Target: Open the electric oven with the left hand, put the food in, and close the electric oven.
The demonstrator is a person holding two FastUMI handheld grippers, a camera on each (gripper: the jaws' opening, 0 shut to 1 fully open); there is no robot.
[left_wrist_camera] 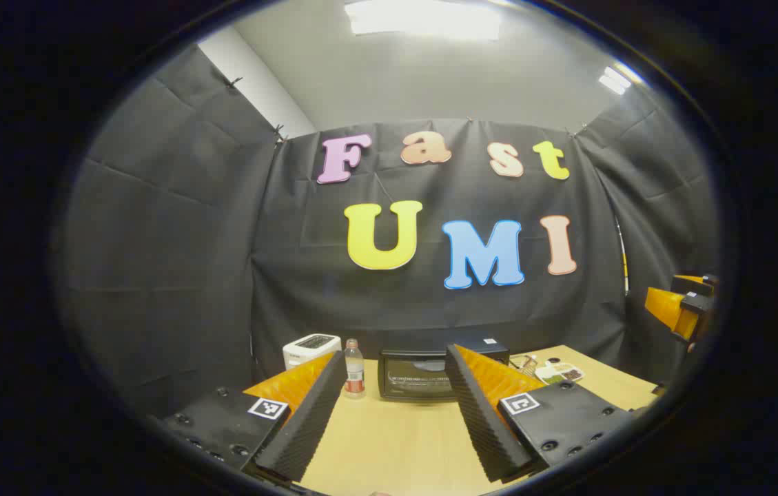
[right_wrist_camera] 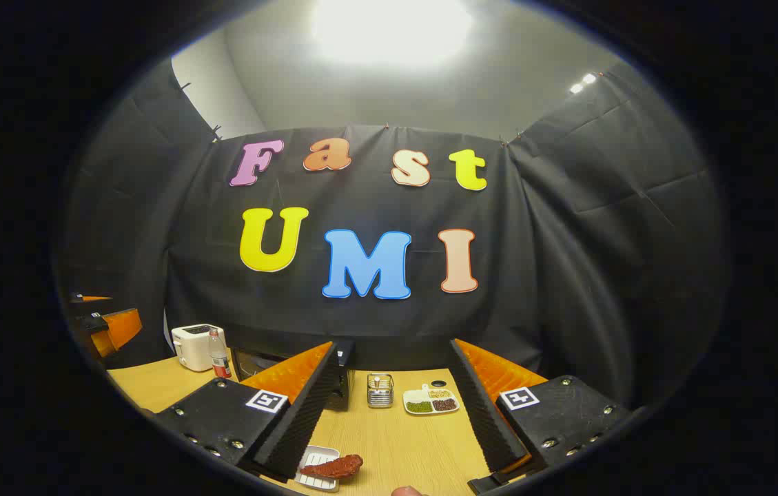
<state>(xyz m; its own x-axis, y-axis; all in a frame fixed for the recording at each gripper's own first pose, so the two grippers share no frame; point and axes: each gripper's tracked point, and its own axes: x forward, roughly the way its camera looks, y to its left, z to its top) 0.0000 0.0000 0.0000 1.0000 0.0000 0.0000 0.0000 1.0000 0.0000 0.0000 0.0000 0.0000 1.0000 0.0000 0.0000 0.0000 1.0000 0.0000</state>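
No readable text on the oven (left_wrist_camera: pixel 423 375) or bottle (left_wrist_camera: pixel 354 370)

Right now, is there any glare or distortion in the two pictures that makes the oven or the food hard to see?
Right gripper view: ceiling light blown out, fisheye bends the walls, food still sharp on its tray. Left gripper view: ceiling light milder, oven small and dim, its door showing a faint reflection.
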